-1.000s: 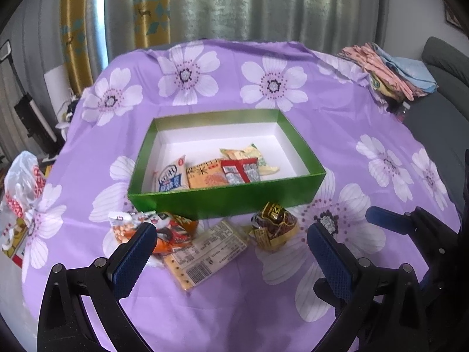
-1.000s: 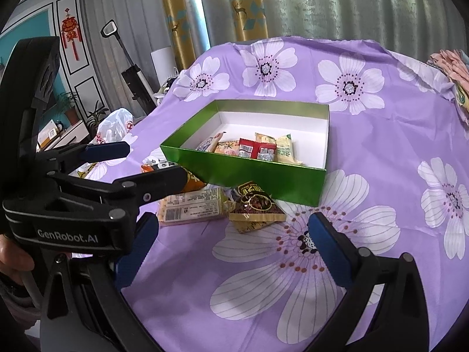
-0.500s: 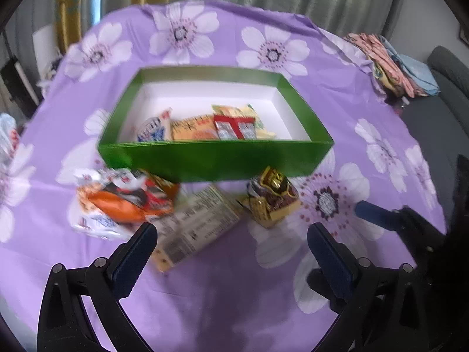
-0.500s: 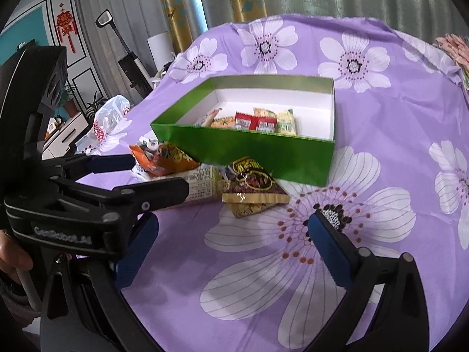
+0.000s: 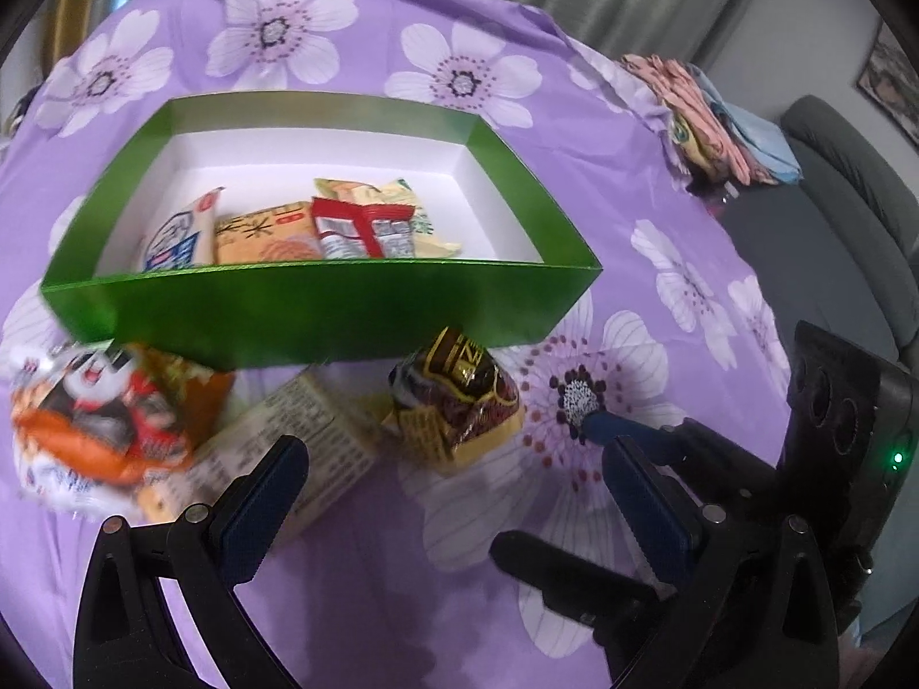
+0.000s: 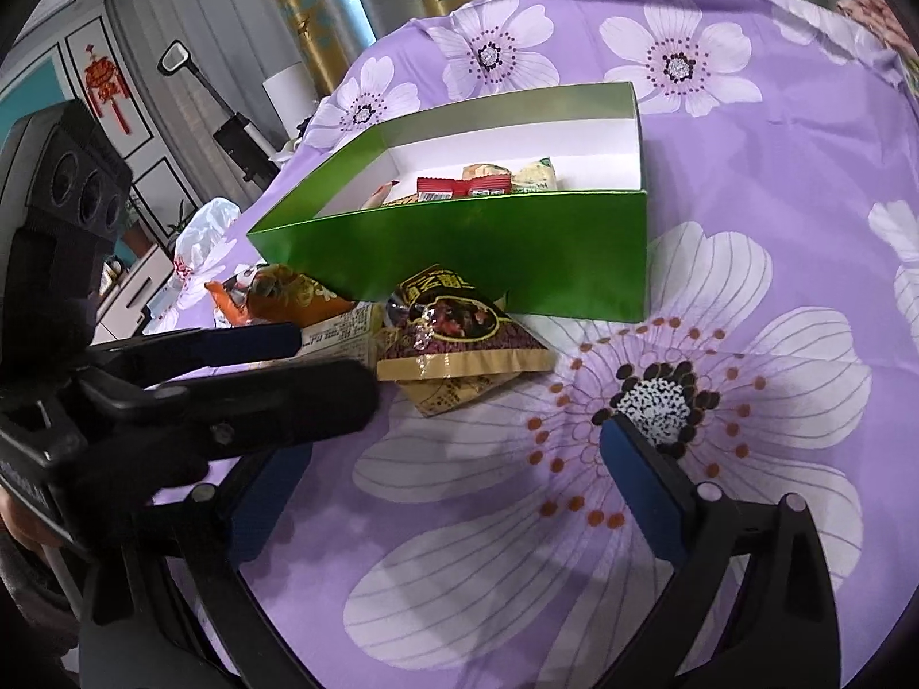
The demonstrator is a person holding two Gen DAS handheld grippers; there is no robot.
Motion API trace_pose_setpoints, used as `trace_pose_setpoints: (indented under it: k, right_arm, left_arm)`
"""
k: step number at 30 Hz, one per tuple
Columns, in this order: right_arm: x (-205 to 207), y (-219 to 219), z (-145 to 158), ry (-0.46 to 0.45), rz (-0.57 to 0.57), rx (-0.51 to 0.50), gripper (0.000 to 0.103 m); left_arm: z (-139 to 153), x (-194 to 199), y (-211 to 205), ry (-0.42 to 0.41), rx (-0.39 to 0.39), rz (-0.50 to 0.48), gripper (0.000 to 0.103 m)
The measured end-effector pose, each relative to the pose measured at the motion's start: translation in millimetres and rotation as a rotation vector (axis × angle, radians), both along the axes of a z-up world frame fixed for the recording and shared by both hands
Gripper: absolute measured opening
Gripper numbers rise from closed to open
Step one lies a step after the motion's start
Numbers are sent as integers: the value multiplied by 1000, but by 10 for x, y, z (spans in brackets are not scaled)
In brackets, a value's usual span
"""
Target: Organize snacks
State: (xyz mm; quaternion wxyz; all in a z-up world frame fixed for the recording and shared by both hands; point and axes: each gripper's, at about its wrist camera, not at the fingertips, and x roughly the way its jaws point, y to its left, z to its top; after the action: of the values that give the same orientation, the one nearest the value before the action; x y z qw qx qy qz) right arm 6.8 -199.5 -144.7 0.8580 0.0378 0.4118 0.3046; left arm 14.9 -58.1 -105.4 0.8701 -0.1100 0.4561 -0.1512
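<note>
Now we hold our left gripper (image 5: 454, 494) wide open and empty above the purple floral cloth (image 5: 367, 591), our right gripper (image 6: 454, 476) likewise spread. Just ahead lie a brown-and-gold snack packet (image 5: 459, 402), a pale flat packet (image 5: 304, 436) and an orange bag (image 5: 109, 413), all beside the green box (image 5: 321, 304) with snacks already inside.

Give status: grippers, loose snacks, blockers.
Left gripper open, empty. Right gripper open, empty. Brown packet, orange packet outside green box. Nothing blocking.
</note>
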Motion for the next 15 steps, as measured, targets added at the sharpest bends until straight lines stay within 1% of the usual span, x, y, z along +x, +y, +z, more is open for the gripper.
trace_pose_setpoints:
  k: [4,6,8,10,12,14,15]
  right_arm:
    - [95,24,-45,12,-3,19,97]
    - [147,36,-60,22,1,34,93]
    - [198,58,-72,32,10,45,90]
    - [248,82,-75,40,18,52,85]
    - [279,106,-62,41,26,59,82]
    - [282,127,-43,33,32,63,80]
    - [286,135,-34,27,35,62,79]
  left_arm:
    - [-52,128,-26,17,-6,-18,102]
    - [-61,162,-39,14,8,-22,101]
    - [-64,191,-56,12,11,-31,96]
    - [-57,219,-78,10,15,-44,88]
    - [-43,240,-104,0,30,-59,84]
    - [-27,261,-121,-3,32,-74,75]
    - [-27,276,-125,3,25,-83,69]
